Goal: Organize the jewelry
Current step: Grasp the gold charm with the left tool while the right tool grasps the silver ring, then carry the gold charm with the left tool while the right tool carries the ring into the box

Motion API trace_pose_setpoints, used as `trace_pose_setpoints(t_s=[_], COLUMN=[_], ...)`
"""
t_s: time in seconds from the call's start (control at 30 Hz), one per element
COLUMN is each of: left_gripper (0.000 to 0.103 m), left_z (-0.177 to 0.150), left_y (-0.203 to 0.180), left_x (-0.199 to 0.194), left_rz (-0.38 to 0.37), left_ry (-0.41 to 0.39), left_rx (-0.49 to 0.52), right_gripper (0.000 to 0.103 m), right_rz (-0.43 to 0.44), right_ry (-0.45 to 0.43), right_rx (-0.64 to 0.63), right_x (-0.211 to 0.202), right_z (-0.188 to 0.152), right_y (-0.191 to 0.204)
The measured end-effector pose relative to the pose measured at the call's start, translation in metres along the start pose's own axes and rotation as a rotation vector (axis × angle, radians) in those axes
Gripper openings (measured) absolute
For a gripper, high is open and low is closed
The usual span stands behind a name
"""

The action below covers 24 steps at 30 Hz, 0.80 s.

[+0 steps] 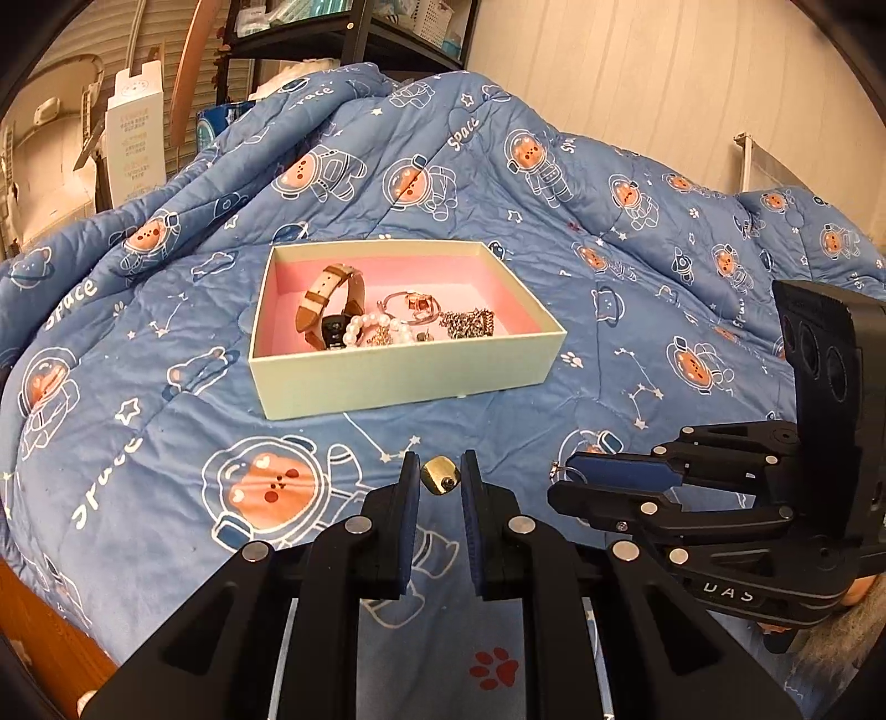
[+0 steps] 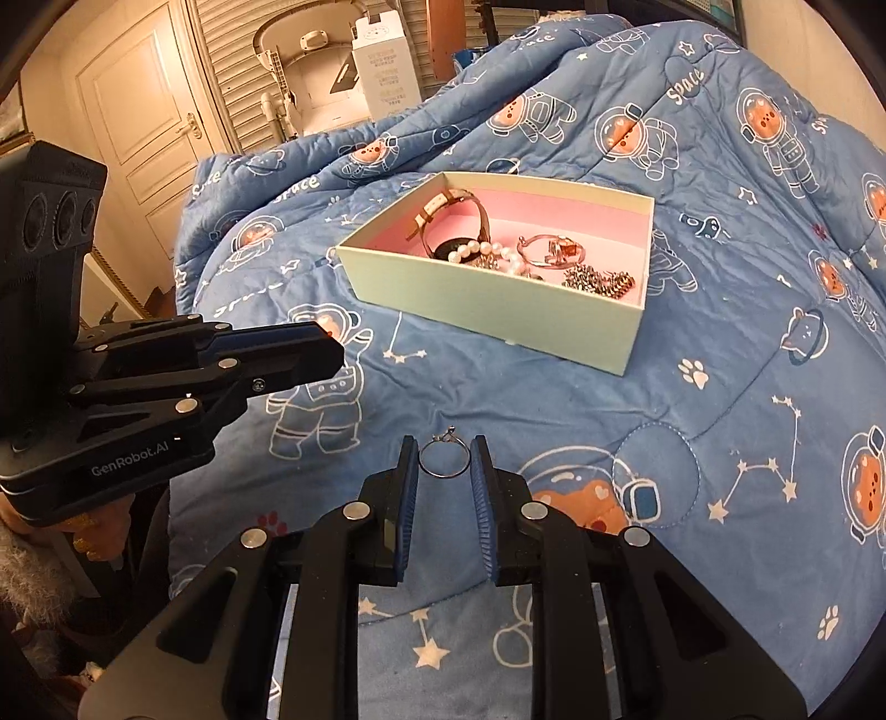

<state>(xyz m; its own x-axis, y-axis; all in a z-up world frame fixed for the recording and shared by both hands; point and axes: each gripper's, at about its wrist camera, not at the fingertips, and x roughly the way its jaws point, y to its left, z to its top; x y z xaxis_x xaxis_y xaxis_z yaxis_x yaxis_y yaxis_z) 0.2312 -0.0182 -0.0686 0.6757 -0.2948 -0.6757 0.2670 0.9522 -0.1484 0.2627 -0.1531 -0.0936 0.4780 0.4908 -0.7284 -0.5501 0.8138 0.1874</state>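
A pale green box with a pink inside (image 1: 387, 371) (image 2: 498, 310) sits on the blue quilt. It holds a tan-strapped watch (image 1: 326, 302) (image 2: 454, 216), a pearl bracelet (image 1: 376, 329) (image 2: 487, 255), a rose-gold bangle (image 1: 412, 307) (image 2: 554, 249) and a spiky metal piece (image 1: 468, 322) (image 2: 598, 279). My left gripper (image 1: 440, 476) is shut on a small gold ring piece (image 1: 440, 475), in front of the box. My right gripper (image 2: 444, 459) is shut on a thin silver ring (image 2: 444, 457) with a small stone, above the quilt near the box.
The blue astronaut-bear quilt (image 1: 637, 310) (image 2: 747, 387) covers the bed and bunches up behind the box. A white carton (image 1: 135, 144) (image 2: 385, 72) and a dark shelf (image 1: 354, 33) stand behind. A door (image 2: 149, 111) is at the far left.
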Motion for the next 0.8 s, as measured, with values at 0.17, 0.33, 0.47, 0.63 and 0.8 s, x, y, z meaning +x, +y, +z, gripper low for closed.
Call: trace_pose_setpoints(t_s=[0.17, 0.33, 0.47, 0.63, 0.8], left_gripper=[0.014, 0.014, 0.014, 0.015, 0.014], left_z=[0.021, 0.041, 0.054, 0.066, 0.078], left_y=[0.003, 0.004, 0.009, 0.014, 0.021], left_x=[0.000, 0.004, 0.010, 0.021, 0.038], left_rz=[-0.009, -0.005, -0.013, -0.016, -0.018], left_ry=[-0.020, -0.038, -0.038, -0.031, 0.000], left_rx=[0.011, 0.037, 0.035, 0.026, 0.026], right_gripper=[0.020, 0.020, 0.020, 0.020, 0.020], right_rz=[0.008, -0.006, -0.019, -0.029, -0.049], right_ry=[-0.031, -0.062, -0.086, -0.092, -0.074], right_rx=[-0.022, -0.044, -0.057, -0.060, -0.062], right_x=[-0.004, -0.007, -0.009, -0.004, 0.009], right_z=[0.023, 0.043, 0.060, 0.079, 0.093], right_y=[0.000, -0.004, -0.009, -0.018, -0.025])
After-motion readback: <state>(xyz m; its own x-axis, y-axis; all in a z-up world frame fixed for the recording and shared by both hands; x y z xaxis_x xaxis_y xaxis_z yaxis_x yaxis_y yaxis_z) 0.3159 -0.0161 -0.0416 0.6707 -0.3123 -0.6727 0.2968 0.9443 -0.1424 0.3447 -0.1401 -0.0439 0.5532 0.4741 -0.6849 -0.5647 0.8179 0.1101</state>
